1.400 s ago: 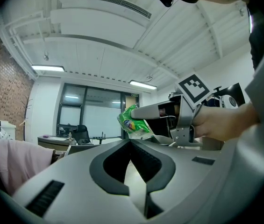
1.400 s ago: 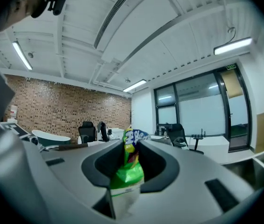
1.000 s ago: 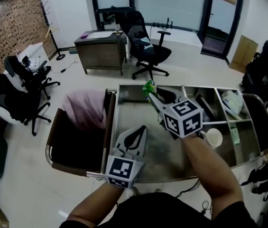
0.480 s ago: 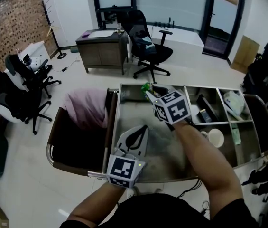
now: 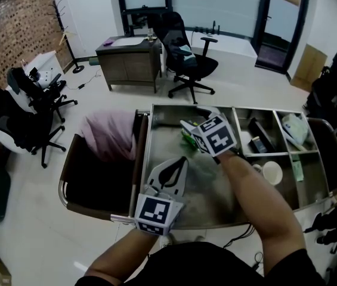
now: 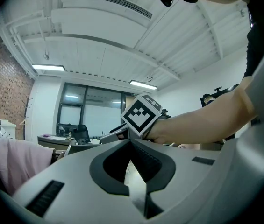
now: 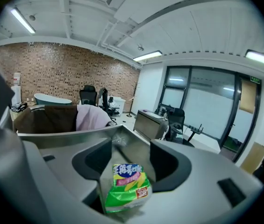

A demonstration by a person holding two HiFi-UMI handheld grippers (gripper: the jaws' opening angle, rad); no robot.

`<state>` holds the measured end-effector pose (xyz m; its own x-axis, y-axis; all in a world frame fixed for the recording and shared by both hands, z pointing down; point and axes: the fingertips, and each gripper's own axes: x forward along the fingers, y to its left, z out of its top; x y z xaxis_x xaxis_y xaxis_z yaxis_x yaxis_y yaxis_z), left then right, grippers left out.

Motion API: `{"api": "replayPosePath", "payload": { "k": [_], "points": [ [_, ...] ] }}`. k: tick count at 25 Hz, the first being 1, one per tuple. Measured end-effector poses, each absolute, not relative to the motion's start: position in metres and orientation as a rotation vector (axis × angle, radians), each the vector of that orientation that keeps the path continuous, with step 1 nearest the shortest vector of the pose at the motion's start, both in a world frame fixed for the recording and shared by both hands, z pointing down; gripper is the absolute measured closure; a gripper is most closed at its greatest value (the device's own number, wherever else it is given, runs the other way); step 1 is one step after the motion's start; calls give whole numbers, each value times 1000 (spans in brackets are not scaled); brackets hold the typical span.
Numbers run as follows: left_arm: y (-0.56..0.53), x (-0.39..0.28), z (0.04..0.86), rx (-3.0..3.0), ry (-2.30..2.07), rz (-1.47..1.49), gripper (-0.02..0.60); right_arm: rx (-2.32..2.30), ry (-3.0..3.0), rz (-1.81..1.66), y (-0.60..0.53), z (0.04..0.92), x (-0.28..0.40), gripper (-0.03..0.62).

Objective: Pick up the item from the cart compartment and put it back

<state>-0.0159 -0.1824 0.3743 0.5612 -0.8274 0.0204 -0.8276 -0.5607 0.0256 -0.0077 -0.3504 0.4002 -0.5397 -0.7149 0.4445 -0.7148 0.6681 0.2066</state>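
Now the jaws of the right gripper (image 7: 131, 148) have just been opening, a green snack packet (image 7: 127, 188) standing between them, while the left gripper (image 6: 131, 141) sits closed and empty.

Snack packet (image 7: 124, 188): bright green, with a yellow patch, a pink band, blue lettering on white at the top and a small red label.
Left tool (image 6: 131, 141): pale grey shell with dark grey inner pads; its cube carries black square markers on white.
Cart (image 5: 207, 192): bare silvery-grey metal with a dull sheen.
Cloth (image 5: 107, 134): plain pale pink.
Bag at the cart's end (image 5: 90, 186): dark brown.
Cup (image 5: 269, 173): white.
Wall (image 5: 7, 34): red-brown brick with pale joints.
Floor (image 5: 96, 100): plain off-white.
Office chairs (image 5: 183, 58): black.
Desk (image 5: 129, 61): grey-brown.
Sleeve (image 5: 216, 267): black.
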Motion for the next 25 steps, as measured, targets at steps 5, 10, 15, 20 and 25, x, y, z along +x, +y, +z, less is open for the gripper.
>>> {"api": "replayPosePath", "payload": {
  "k": [5, 10, 15, 20, 25],
  "points": [
    [-184, -16, 376, 2749, -1461, 14, 581, 1106, -2393, 11, -347, 398, -6, 331],
    [-184, -17, 376, 2751, -1466, 17, 581, 1145, -2428, 41, -338, 393, 0, 580],
    [-184, -17, 376, 2749, -1468, 20, 581, 1160, -2462, 84, -330, 389, 5, 582],
    [-184, -17, 375, 2740, -1468, 19, 581, 1169, -2477, 93, -325, 386, 8, 582],
    [-183, -17, 376, 2740, -1469, 20, 581, 1178, -2490, 94, -321, 382, 10, 582]
  ]
}}
